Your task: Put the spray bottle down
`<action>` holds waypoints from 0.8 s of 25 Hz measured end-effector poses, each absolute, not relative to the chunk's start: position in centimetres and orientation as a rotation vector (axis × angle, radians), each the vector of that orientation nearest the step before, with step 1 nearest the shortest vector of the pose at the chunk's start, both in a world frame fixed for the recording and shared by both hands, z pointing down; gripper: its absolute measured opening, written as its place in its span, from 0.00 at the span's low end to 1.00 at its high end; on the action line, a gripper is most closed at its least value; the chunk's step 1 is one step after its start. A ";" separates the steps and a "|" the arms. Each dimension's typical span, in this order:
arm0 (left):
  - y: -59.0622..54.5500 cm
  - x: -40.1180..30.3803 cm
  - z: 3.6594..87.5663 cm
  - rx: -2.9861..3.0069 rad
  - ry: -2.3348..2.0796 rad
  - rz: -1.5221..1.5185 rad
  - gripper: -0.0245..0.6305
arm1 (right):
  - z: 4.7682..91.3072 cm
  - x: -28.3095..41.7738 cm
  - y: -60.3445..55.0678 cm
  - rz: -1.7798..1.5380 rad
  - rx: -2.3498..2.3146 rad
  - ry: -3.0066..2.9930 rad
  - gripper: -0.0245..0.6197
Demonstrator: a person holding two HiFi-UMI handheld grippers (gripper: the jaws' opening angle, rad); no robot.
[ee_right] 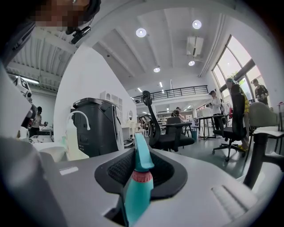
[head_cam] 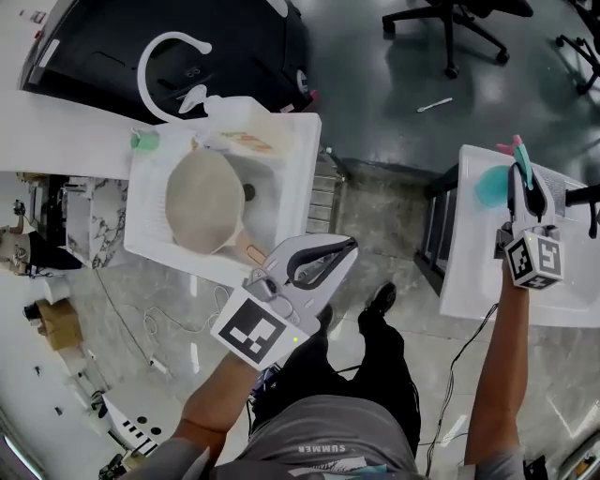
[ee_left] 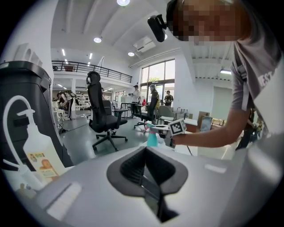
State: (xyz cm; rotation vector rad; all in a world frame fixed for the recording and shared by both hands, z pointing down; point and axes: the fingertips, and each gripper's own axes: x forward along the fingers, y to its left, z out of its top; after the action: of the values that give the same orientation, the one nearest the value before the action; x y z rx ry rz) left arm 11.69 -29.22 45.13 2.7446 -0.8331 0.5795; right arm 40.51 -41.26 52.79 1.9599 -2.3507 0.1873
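The teal spray bottle (head_cam: 489, 186) with a pink collar hangs over the white table (head_cam: 469, 272) at the right of the head view. My right gripper (head_cam: 521, 178) is shut on it. In the right gripper view the spray bottle (ee_right: 136, 188) fills the gap between the jaws, its nozzle pointing up and away. My left gripper (head_cam: 323, 258) hovers over the floor beside the sink unit, jaws shut with nothing between them. From the left gripper view my left gripper (ee_left: 146, 175) faces the right gripper (ee_left: 172, 129) and the spray bottle (ee_left: 152, 138) in the distance.
A white sink unit (head_cam: 291, 141) at the left holds a tan bowl (head_cam: 202, 202). A curved white faucet (head_cam: 167, 52) stands behind it. A black bin (head_cam: 206, 37) is at the back. Office chairs (head_cam: 450, 23) stand on the grey floor beyond.
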 end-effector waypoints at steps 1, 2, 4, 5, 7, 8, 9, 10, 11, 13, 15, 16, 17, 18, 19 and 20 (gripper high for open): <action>-29.3 11.6 45.3 2.743 -0.836 0.582 0.04 | 53.0 40.4 -41.4 0.183 1.959 -2.352 0.18; -29.4 11.4 45.5 2.741 -0.838 0.582 0.04 | 53.2 40.3 -41.6 0.179 1.957 -2.352 0.18; -29.5 11.2 45.9 2.732 -0.843 0.579 0.04 | 53.5 40.1 -41.7 0.169 1.954 -2.353 0.18; -29.5 11.1 46.0 2.727 -0.847 0.577 0.04 | 53.6 39.9 -41.8 0.160 1.956 -2.356 0.18; -29.5 10.7 46.3 2.724 -0.852 0.576 0.04 | 53.7 39.6 -41.9 0.138 1.963 -2.363 0.18; -29.5 10.5 46.4 2.728 -0.854 0.575 0.04 | 53.7 39.5 -41.9 0.129 1.966 -2.366 0.18; -29.5 10.4 46.5 2.732 -0.855 0.575 0.04 | 53.7 39.5 -41.8 0.124 1.971 -2.367 0.18; -29.5 10.2 46.5 2.734 -0.856 0.575 0.04 | 53.8 39.4 -41.7 0.121 1.977 -2.367 0.18; -29.4 10.0 46.6 2.735 -0.858 0.575 0.04 | 53.9 39.5 -41.5 0.119 1.984 -2.364 0.19; -29.2 9.8 46.6 2.736 -0.862 0.575 0.04 | 54.0 39.6 -41.0 0.118 1.996 -2.355 0.19; -28.9 9.6 46.5 2.739 -0.863 0.578 0.04 | 54.1 39.7 -40.6 0.121 1.998 -2.345 0.19; -28.7 9.5 46.4 2.741 -0.863 0.579 0.04 | 54.2 39.6 -40.5 0.123 1.994 -2.342 0.19; -28.6 9.4 46.3 2.743 -0.864 0.581 0.04 | 54.2 39.6 -40.4 0.125 1.987 -2.340 0.20; -28.5 9.4 46.2 2.746 -0.864 0.581 0.04 | 54.2 39.5 -40.3 0.127 1.980 -2.340 0.21; -28.4 9.3 46.0 2.748 -0.865 0.581 0.04 | 54.2 39.5 -40.3 0.128 1.973 -2.340 0.22; -28.3 9.3 45.9 2.751 -0.866 0.579 0.04 | 54.1 39.4 -40.2 0.128 1.967 -2.340 0.23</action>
State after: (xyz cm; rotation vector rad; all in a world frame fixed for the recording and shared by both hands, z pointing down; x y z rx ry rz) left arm 9.28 -28.26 45.86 2.7509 -0.8659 0.5791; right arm 39.42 -40.24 54.12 1.9666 -2.3395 0.1276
